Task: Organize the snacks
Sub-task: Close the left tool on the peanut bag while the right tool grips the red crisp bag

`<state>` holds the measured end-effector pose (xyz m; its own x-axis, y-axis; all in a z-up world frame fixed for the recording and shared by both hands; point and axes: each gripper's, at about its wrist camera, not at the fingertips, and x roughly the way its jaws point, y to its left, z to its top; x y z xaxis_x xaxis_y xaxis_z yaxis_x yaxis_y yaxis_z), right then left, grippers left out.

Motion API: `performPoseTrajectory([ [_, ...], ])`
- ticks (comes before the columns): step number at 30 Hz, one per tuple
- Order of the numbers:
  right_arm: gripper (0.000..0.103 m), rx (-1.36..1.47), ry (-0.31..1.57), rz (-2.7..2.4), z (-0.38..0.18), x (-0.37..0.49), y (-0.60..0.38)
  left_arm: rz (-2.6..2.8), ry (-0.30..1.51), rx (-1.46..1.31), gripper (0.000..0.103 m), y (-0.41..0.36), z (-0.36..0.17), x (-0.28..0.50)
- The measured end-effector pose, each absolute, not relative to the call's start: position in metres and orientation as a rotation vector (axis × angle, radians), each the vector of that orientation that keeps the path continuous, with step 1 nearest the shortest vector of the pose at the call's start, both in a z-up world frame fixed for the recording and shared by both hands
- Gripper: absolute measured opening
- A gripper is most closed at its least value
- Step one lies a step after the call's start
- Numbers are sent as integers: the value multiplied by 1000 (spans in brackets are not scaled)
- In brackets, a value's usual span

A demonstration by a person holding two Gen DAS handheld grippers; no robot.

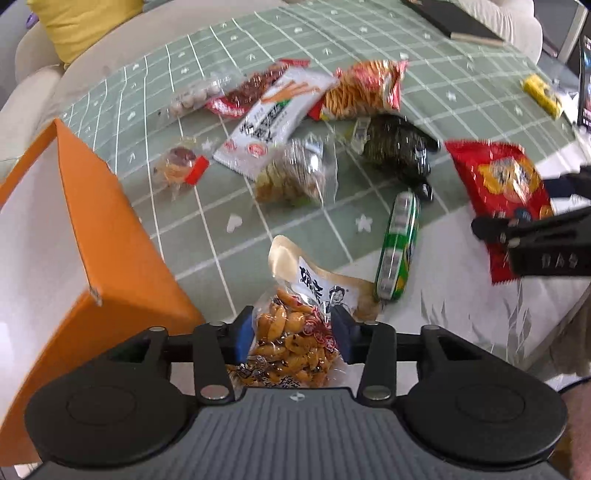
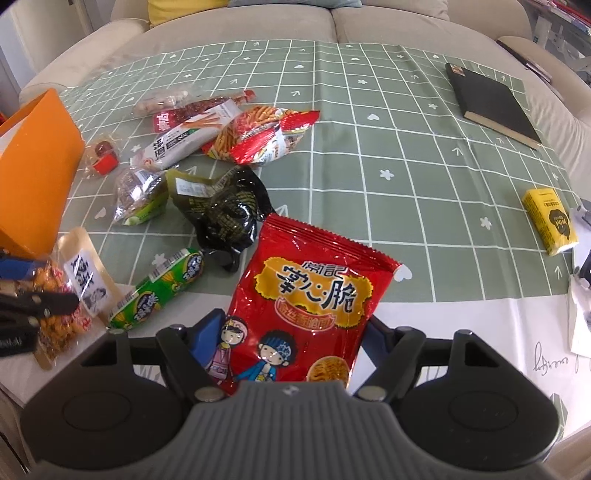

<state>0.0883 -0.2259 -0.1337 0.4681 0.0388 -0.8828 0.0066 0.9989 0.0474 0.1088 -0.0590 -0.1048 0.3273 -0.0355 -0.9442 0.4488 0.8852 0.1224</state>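
Observation:
My left gripper (image 1: 293, 338) is shut on a clear bag of orange bean snacks (image 1: 291, 347), held just right of the open orange box (image 1: 110, 236). My right gripper (image 2: 291, 339) is shut on a red crisp packet (image 2: 306, 306), held above the table's near edge; that packet also shows in the left wrist view (image 1: 506, 192). A green sausage pack (image 2: 159, 291) lies between the two grippers. Several more snack bags sit in a pile (image 2: 221, 140) further back. The bean bag and left gripper show at the far left of the right wrist view (image 2: 55, 317).
A green checked tablecloth (image 2: 369, 147) covers the table. A black book (image 2: 491, 103) lies at the back right and a yellow tissue pack (image 2: 550, 221) at the right. A sofa (image 2: 295, 22) stands behind the table. Papers (image 2: 580, 317) lie at the right edge.

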Motion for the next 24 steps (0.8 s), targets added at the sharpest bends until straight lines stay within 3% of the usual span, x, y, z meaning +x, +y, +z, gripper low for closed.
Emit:
performPoseTrajectory([
  [2, 74, 47, 1082, 22, -133, 88, -226, -327, 1214, 381, 61, -55, -108, 103],
  [12, 75, 26, 1080, 40, -133, 87, -221, -379, 1201, 237, 62, -47, -110, 85],
  [14, 75, 22, 1076, 42, -132, 86, -221, -368, 1158, 272, 75, -50, -106, 81],
  [16, 75, 26, 1078, 46, -132, 85, -222, -395, 1121, 326, 82, -54, -103, 76],
  [24, 75, 43, 1095, 50, -134, 85, -224, -579, 1063, 603, 94, -69, -116, 60],
])
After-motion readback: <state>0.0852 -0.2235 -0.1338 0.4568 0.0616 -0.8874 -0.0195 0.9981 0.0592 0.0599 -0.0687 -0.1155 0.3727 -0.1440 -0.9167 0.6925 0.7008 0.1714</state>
